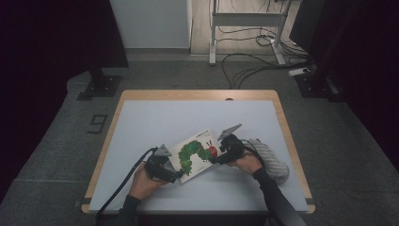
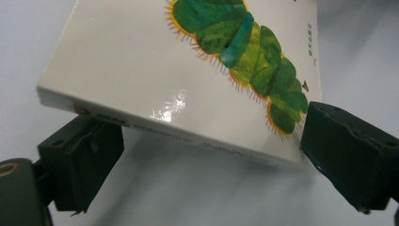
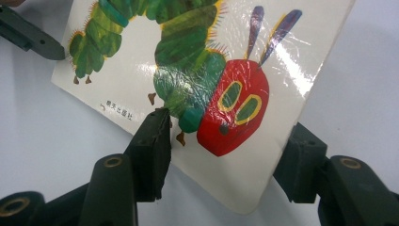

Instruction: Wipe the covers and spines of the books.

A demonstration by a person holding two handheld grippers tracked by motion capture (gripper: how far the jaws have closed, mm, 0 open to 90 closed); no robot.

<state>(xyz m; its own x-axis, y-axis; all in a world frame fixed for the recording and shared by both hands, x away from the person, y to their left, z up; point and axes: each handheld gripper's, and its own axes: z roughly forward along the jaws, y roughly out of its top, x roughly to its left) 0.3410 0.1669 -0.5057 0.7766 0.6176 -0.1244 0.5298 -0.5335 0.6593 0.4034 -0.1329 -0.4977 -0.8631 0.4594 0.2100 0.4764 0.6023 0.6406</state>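
A white board book (image 1: pixel 197 153) with a green caterpillar and a red head on its cover is tilted up off the white table (image 1: pixel 155 122). My right gripper (image 1: pixel 217 159) is shut on its right edge. In the right gripper view one jaw presses on the cover beside the red head and the other sits under the book (image 3: pixel 188 70), around my gripper (image 3: pixel 230 136). My left gripper (image 1: pixel 178 175) is at the book's near-left corner. In the left gripper view its jaws stand wide, one under the spine and one over the corner of the book (image 2: pixel 141 61); this gripper (image 2: pixel 209 136) is open.
A grey knitted cloth (image 1: pixel 273 157) lies on the table to the right of my right hand. The table has a wooden rim (image 1: pixel 197 94). Behind it, cables (image 1: pixel 254 66) and a white frame stand (image 1: pixel 244 19) are on the floor. A jaw of the left gripper (image 3: pixel 33 37) reaches the book's far corner.
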